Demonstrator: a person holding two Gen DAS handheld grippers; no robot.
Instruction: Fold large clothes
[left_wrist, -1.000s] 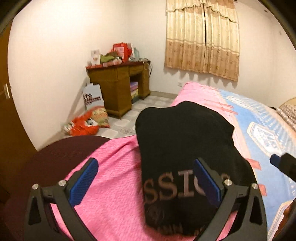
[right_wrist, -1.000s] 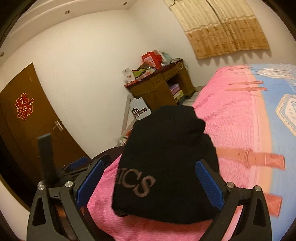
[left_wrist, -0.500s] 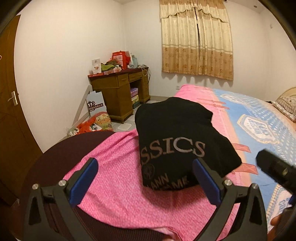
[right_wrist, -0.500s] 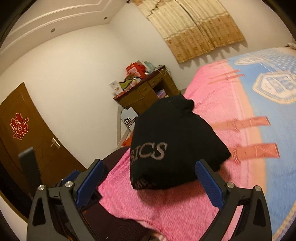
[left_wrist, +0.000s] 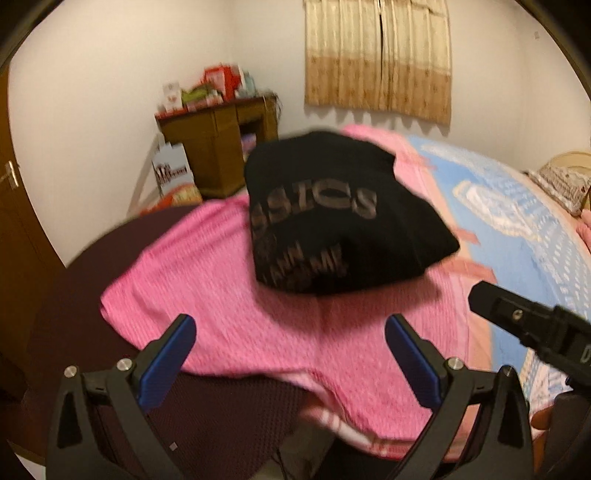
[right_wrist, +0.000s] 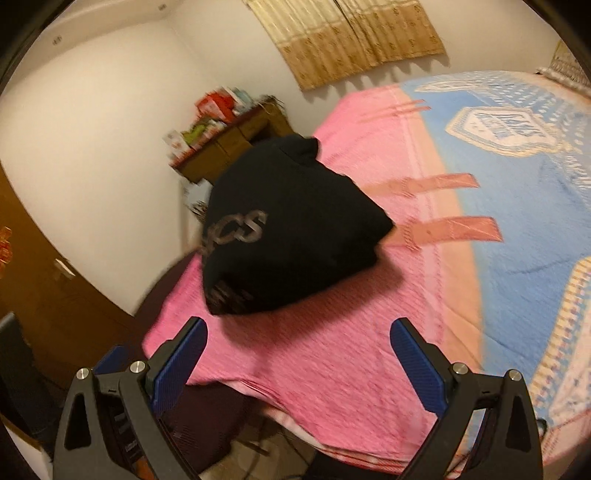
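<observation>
Both grippers, left gripper (left_wrist: 288, 347) and right gripper (right_wrist: 297, 354), gape wide and hold nothing, having drawn back from the folded black garment (left_wrist: 332, 218), which rests on the bed's pink blanket (left_wrist: 207, 280); the fold looks finished.

The bed (right_wrist: 461, 295) carries a blanket (left_wrist: 229, 295) — pink over the near corner, running into a peach band with salmon bars and then a pale blue field with white crest patterns farther across. A folded black garment (left_wrist: 343, 221) with grey lettering lies directly on the pink part, near the corner, its printed side up. At the near edge the blanket hangs over something dark maroon (left_wrist: 110, 266) — whether that is part of the bed cannot be told. A patterned pillow (left_wrist: 561, 181) rests at the far end.
</observation>
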